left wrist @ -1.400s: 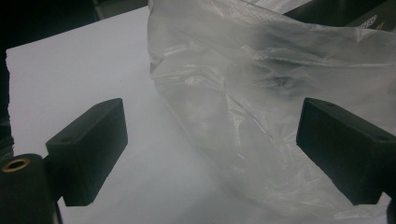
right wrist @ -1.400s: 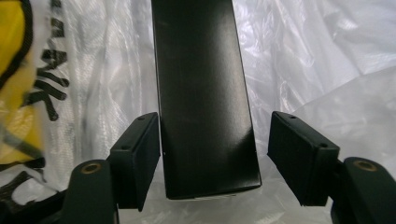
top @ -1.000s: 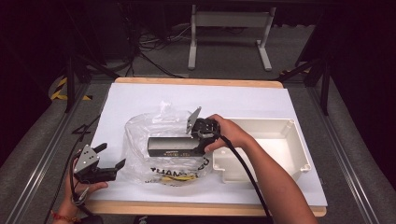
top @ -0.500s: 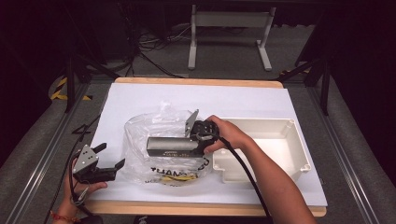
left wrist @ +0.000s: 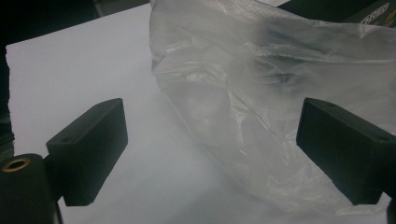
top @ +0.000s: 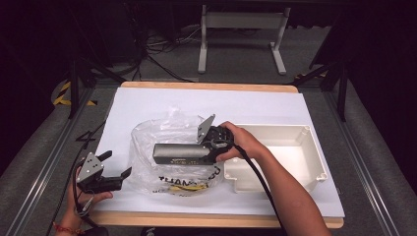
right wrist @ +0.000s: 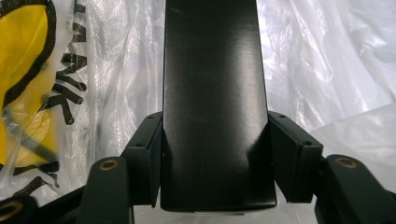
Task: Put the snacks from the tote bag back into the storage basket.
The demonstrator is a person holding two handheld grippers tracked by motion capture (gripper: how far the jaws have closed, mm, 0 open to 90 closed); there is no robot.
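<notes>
The box [top: 178, 153] is a long black carton lying level over the clear bag [top: 169, 147], its long axis running across the table, one end toward the tray [top: 275, 157] and the other pointing away from it. The right gripper [top: 209, 147] has just closed its jaws and now clamps the box at the end nearest the tray. In the right gripper view the box [right wrist: 215, 98] runs straight up between both pads, with yellow and black print on the bag [right wrist: 28, 84] beside it. The left gripper [top: 110, 172] hangs on the bag's far side from the tray, jaws spread; its own view shows crumpled bag [left wrist: 261, 102] between them, untouched.
</notes>
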